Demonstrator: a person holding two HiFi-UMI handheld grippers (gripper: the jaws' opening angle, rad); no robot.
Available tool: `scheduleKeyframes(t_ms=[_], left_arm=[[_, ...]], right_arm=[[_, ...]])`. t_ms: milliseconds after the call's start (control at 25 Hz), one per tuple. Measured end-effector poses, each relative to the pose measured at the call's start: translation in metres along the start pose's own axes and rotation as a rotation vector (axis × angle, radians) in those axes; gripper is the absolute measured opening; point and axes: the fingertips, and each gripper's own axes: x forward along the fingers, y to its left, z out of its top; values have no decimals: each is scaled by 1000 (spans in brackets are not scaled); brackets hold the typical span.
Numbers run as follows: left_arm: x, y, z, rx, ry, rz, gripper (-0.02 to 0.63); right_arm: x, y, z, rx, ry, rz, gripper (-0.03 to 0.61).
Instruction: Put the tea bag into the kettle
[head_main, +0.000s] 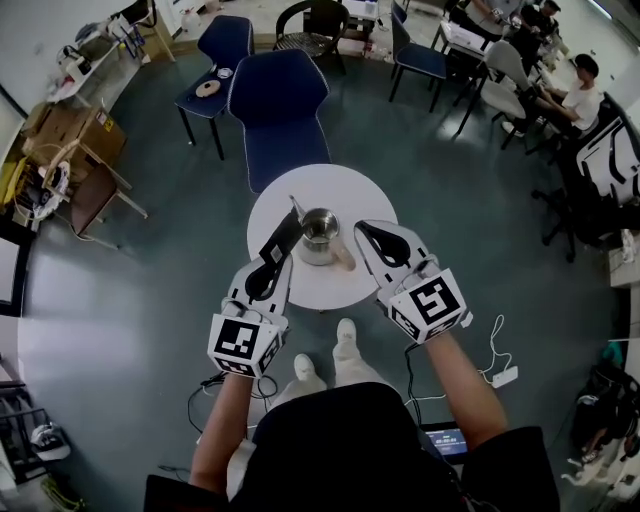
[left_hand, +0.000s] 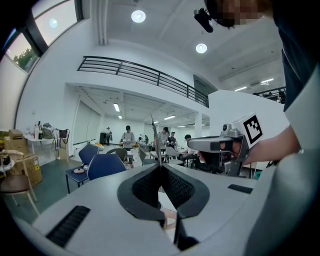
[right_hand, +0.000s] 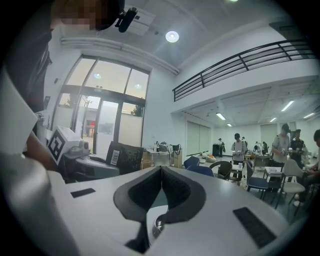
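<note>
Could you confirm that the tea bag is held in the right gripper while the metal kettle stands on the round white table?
Not quite: the tea bag is pinched in the left gripper, as the left gripper view shows; the right gripper is shut on nothing. The metal kettle does stand on the round white table.

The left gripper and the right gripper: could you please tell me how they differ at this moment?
The left gripper is shut on a thin, flat tea bag that sticks out past its tips; the right gripper is shut on nothing. The left gripper is at the left of the kettle, the right gripper at its right. Both hover over the round white table, pointing forward.
</note>
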Motion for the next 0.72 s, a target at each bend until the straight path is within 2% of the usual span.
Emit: scheduleKeyframes(t_ms=[280, 560, 720], left_arm=[[59, 9, -25, -30, 104, -1, 15], [102, 22, -67, -46, 231, 26, 15], [123, 21, -82, -47, 267, 19, 15]], right_arm=[[16, -46, -26, 60, 40, 13, 18], [27, -69, -70, 103, 92, 29, 18], [30, -85, -87, 144, 109, 30, 18]])
